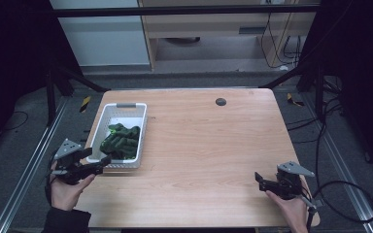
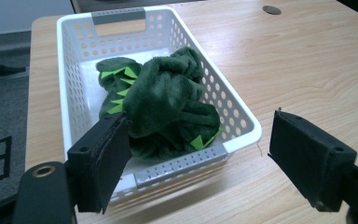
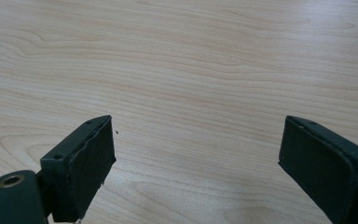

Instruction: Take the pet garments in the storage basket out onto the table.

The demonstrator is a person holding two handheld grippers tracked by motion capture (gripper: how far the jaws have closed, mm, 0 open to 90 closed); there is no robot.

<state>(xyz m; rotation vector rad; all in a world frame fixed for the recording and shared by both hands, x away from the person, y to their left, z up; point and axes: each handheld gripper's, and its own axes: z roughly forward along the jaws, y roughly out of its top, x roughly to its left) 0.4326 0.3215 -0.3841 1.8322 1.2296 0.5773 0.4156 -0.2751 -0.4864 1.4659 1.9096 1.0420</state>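
Both grippers are wide open: left gripper (image 1: 102, 164) at the white basket (image 1: 105, 119) near the green plush toy (image 1: 121, 141), probably to reach it, right gripper (image 1: 259, 180) waiting apart.

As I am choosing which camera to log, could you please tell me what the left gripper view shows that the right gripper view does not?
Left gripper view: a white basket holding a dark green plush toy, with the open left claw at its near end. Right gripper view: the open right claw over bare wood. Both share the wooden table and two black jaws set wide apart.
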